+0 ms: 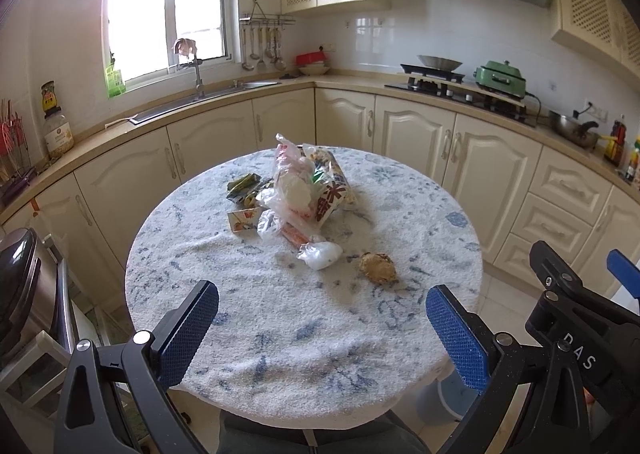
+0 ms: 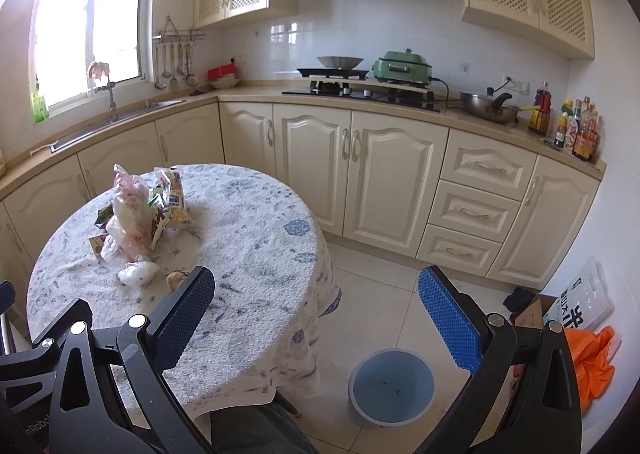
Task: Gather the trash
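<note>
A: Starting nearest: the left gripper and the right gripper both hang over the near edge of the round table, tongs spread wide, nothing between them.

B: So no piece is in hand yet?

A: None. I'd judge this the very first step, picking a target. Closest is a brownish crumpled lump, just beside a small white plastic wad.

B: And farther back?

A: The main heap at the table's middle: a clear plastic bag leaning against a printed snack packet, with green wrappers on its far left. The blue bin stands on the floor to the right of the table, and looks nearly bare inside.

B: Next move?

A: Probably reach forward and lower one gripper around the lump or wad, close gently since both look soft, then carry it right to the bin.
</note>
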Action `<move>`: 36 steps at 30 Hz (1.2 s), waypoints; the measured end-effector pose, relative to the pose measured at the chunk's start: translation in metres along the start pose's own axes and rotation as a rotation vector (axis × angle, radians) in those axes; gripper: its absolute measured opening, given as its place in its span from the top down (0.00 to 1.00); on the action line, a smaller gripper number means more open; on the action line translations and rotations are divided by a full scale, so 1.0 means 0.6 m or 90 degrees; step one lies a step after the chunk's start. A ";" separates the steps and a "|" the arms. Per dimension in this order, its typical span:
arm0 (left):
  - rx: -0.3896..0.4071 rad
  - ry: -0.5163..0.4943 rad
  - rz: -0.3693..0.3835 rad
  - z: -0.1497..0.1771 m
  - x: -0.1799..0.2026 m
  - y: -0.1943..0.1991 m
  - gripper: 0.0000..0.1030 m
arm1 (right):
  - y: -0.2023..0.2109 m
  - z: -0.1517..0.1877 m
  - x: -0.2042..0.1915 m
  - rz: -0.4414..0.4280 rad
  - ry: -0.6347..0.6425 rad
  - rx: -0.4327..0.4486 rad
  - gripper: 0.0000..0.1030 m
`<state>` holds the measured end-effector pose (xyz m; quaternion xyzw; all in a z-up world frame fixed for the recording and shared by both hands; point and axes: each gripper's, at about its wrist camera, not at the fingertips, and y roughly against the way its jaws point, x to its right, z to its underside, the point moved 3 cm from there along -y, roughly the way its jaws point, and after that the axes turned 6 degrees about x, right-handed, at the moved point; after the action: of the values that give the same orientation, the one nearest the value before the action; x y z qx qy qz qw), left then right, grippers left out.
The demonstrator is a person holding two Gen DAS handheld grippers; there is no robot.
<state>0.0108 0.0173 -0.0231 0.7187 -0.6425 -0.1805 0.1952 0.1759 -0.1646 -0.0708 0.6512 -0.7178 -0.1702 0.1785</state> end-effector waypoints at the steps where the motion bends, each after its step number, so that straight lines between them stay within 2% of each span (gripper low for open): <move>1: -0.005 0.001 -0.001 0.000 -0.003 -0.006 0.01 | -0.005 0.002 -0.003 -0.002 0.002 -0.006 0.00; 9: -0.057 0.021 -0.029 0.001 -0.036 -0.068 0.01 | -0.059 0.018 -0.047 -0.035 0.022 -0.071 0.00; 16: -0.108 0.040 -0.087 0.007 -0.077 -0.144 0.01 | -0.106 0.029 -0.105 -0.072 0.069 -0.110 0.00; 25: -0.206 0.109 -0.154 0.035 -0.167 -0.275 0.02 | -0.173 0.033 -0.208 -0.174 0.123 -0.169 0.00; 28: -0.232 0.136 -0.151 0.046 -0.191 -0.311 0.01 | -0.195 0.031 -0.244 -0.196 0.143 -0.185 0.00; 30: -0.222 0.150 -0.139 0.046 -0.204 -0.322 0.02 | -0.213 0.030 -0.271 -0.217 0.158 -0.196 0.00; 36: -0.201 0.134 -0.131 0.049 -0.216 -0.335 0.01 | -0.261 0.035 -0.335 -0.281 0.193 -0.249 0.00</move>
<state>0.1532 0.1643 -0.1503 0.7558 -0.5055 -0.2216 0.3523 0.3206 0.0213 -0.1710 0.7622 -0.4787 -0.2402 0.3637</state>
